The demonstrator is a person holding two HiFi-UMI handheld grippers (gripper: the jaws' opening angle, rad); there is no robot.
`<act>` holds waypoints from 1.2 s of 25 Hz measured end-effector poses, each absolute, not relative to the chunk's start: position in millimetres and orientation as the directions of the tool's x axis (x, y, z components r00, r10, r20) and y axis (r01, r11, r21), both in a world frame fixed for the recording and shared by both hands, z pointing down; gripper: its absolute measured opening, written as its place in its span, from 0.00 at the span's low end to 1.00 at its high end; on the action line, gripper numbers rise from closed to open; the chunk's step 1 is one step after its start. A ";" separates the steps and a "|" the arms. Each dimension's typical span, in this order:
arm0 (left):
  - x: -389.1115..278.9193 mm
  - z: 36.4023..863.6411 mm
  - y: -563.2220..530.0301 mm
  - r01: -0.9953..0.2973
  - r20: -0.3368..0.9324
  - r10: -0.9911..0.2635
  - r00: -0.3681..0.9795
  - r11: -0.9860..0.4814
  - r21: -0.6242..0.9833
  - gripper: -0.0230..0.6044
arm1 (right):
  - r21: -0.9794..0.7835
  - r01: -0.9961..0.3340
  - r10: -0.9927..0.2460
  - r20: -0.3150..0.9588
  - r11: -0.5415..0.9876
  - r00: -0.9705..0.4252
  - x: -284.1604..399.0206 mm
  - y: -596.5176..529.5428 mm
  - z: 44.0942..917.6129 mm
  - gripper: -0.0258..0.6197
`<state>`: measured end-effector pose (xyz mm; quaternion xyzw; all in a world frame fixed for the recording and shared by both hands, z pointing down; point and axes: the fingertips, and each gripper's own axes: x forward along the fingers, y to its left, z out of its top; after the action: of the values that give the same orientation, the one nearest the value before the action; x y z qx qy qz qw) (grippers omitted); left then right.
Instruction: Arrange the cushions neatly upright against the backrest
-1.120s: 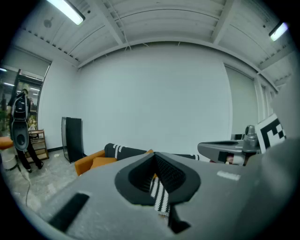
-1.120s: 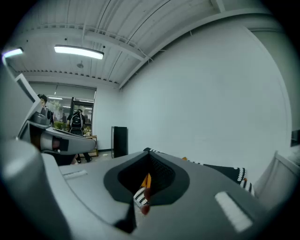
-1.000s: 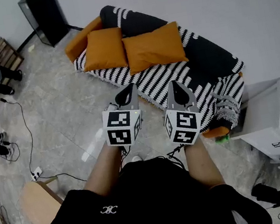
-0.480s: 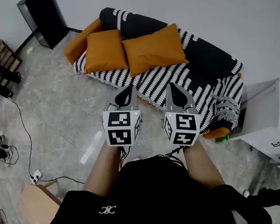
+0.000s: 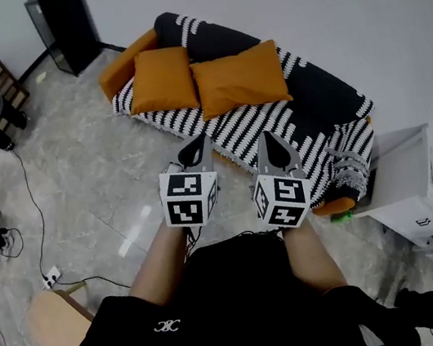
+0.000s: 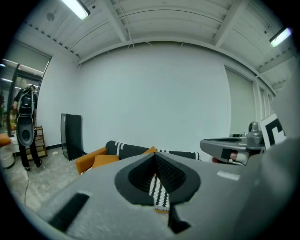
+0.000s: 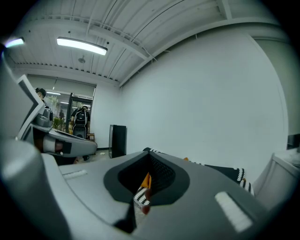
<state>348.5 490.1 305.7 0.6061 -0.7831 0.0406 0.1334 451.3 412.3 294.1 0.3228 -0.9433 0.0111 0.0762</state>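
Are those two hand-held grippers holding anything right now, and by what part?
Nothing. The left hand-held gripper and the right hand-held gripper are both shut and empty; the orange cushions sit untouched on the sofa.

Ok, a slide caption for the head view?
Both shut, left gripper and right gripper face a striped sofa bearing two orange cushions.

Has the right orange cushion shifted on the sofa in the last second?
No. The right orange cushion keeps its place on the sofa, on the striped cover, its left edge against the other cushion.
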 end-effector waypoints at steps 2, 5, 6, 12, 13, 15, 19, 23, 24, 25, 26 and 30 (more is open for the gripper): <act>344.3 305.3 494.8 -0.959 0.252 -0.941 -0.227 0.260 0.108 0.05 | 0.038 -0.609 -0.607 0.152 0.793 -0.780 447.6 417.4 294.6 0.05; 339.7 304.7 503.0 -0.959 0.238 -0.943 -0.231 0.262 0.111 0.05 | 0.049 -0.603 -0.603 0.145 0.796 -0.784 442.0 424.2 293.8 0.05; 337.4 305.2 503.6 -0.958 0.239 -0.943 -0.233 0.265 0.113 0.05 | 0.049 -0.601 -0.602 0.144 0.797 -0.786 439.4 424.2 293.2 0.05; 327.8 312.2 497.4 -0.956 0.257 -0.937 -0.238 0.272 0.108 0.05 | 0.050 -0.590 -0.591 0.142 0.806 -0.794 427.7 416.0 294.5 0.05; 327.1 312.3 496.4 -0.957 0.258 -0.936 -0.239 0.272 0.102 0.05 | 0.048 -0.589 -0.589 0.140 0.807 -0.796 426.4 414.4 294.8 0.05; 324.8 311.5 493.3 -0.958 0.257 -0.935 -0.243 0.273 0.089 0.05 | 0.043 -0.586 -0.586 0.138 0.809 -0.798 422.6 409.4 294.9 0.05; 314.4 312.5 478.2 -0.956 0.268 -0.929 -0.257 0.285 0.069 0.05 | 0.041 -0.571 -0.571 0.133 0.820 -0.810 410.5 393.3 295.1 0.05; 300.0 324.6 453.9 -0.950 0.292 -0.917 -0.273 0.304 0.065 0.05 | 0.038 -0.557 -0.557 0.130 0.829 -0.820 397.0 368.3 303.1 0.05; 295.0 328.0 445.8 -0.949 0.298 -0.914 -0.276 0.308 0.066 0.05 | 0.034 -0.556 -0.555 0.132 0.830 -0.821 392.1 359.5 306.1 0.05; 290.0 331.1 437.1 -0.948 0.305 -0.911 -0.278 0.312 0.067 0.05 | 0.030 -0.555 -0.554 0.135 0.831 -0.822 387.1 350.0 309.1 0.05; 285.4 333.9 428.2 -0.947 0.312 -0.908 -0.279 0.314 0.066 0.05 | 0.025 -0.554 -0.551 0.140 0.832 -0.822 382.3 340.4 312.1 0.05; 268.2 343.9 385.9 -0.945 0.338 -0.898 -0.281 0.321 0.068 0.05 | -0.007 -0.551 -0.543 0.160 0.835 -0.824 362.9 295.8 322.5 0.05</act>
<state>268.2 385.9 343.9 0.5780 -0.7970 0.0730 0.1591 362.9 295.8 322.5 0.2864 -0.9547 0.0264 0.0759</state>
